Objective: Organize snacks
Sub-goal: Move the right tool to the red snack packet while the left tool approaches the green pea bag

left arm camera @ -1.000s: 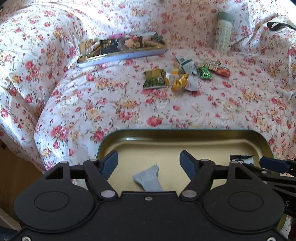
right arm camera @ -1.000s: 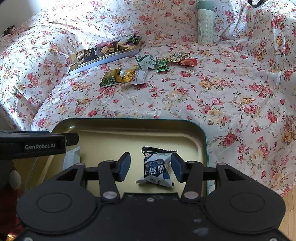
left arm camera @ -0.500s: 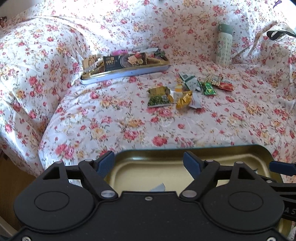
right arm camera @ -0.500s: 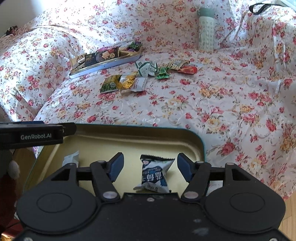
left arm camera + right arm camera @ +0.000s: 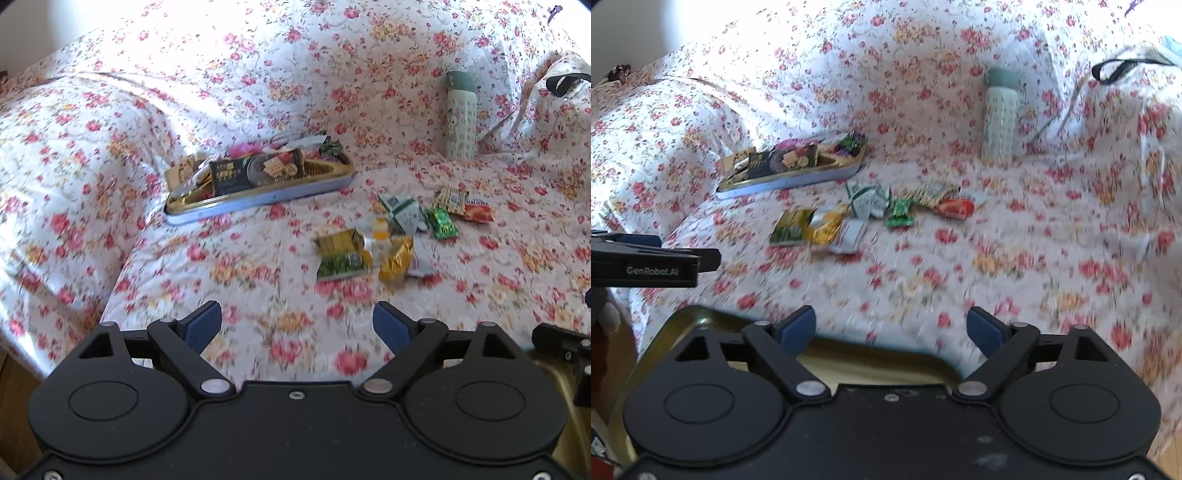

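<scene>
Floral bedding (image 5: 258, 266) printed with pink and yellow roses fills both views, rumpled at the back and flatter near the cameras. Both grippers point forward and downward over it. The left gripper (image 5: 297, 326) has its jaws opening, already wide apart, with nothing between the blue pads (image 5: 202, 325) but bedspread. The right gripper (image 5: 890, 328) is likewise opening, spread wide and empty, above the near rim of a gold tray (image 5: 875, 360); most of that tray is hidden under the gripper body, so its contents cannot be made out. In the left view only a corner of the tray (image 5: 554, 373) peeks out at the lower right. Loose snack packets (image 5: 391, 236) lie scattered mid-bed, well apart from both grippers: a green-and-yellow packet (image 5: 341, 254), a gold wrapper (image 5: 397, 258), a small green one (image 5: 441, 223) and a red one (image 5: 478, 213). Motion blur smears their print in the right view. Behind them a blue-rimmed tin (image 5: 258, 181) sits heaped with more snacks. A pale green bottle (image 5: 461, 116) stands upright at the back right, near a black strap (image 5: 567, 82) partly cut off by the frame edge. The left gripper's side (image 5: 646, 262) intrudes at the left of the right view.
</scene>
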Demonstrator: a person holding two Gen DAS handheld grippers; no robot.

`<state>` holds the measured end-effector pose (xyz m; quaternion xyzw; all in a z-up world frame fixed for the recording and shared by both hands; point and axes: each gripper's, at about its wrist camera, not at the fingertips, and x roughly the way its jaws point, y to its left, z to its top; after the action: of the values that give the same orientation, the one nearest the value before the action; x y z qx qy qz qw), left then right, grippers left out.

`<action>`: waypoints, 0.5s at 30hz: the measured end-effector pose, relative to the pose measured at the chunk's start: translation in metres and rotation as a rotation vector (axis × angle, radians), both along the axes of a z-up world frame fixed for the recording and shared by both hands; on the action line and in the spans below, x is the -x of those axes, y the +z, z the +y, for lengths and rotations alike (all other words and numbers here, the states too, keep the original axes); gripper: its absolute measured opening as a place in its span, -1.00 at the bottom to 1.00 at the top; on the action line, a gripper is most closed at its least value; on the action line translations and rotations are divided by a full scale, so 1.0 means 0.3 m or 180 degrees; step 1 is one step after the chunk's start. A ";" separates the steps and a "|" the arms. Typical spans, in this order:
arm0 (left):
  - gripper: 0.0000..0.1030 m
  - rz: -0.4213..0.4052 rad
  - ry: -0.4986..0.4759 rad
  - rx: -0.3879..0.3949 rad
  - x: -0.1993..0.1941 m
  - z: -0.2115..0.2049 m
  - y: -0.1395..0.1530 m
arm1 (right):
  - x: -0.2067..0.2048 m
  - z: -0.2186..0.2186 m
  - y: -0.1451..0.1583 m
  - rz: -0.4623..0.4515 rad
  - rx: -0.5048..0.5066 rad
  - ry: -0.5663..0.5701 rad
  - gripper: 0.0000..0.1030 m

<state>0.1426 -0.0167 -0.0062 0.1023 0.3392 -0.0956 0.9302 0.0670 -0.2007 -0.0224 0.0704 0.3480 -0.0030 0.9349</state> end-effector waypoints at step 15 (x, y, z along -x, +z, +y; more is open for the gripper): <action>0.77 0.0145 -0.0121 0.0148 -0.276 -0.054 -0.078 | -0.308 -0.117 -0.015 -0.0215 0.0192 -0.0200 0.87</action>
<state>0.2254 -0.0329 -0.0297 0.0849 0.3560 -0.1234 0.9224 0.1595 -0.2358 -0.0269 0.0532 0.3136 -0.0405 0.9472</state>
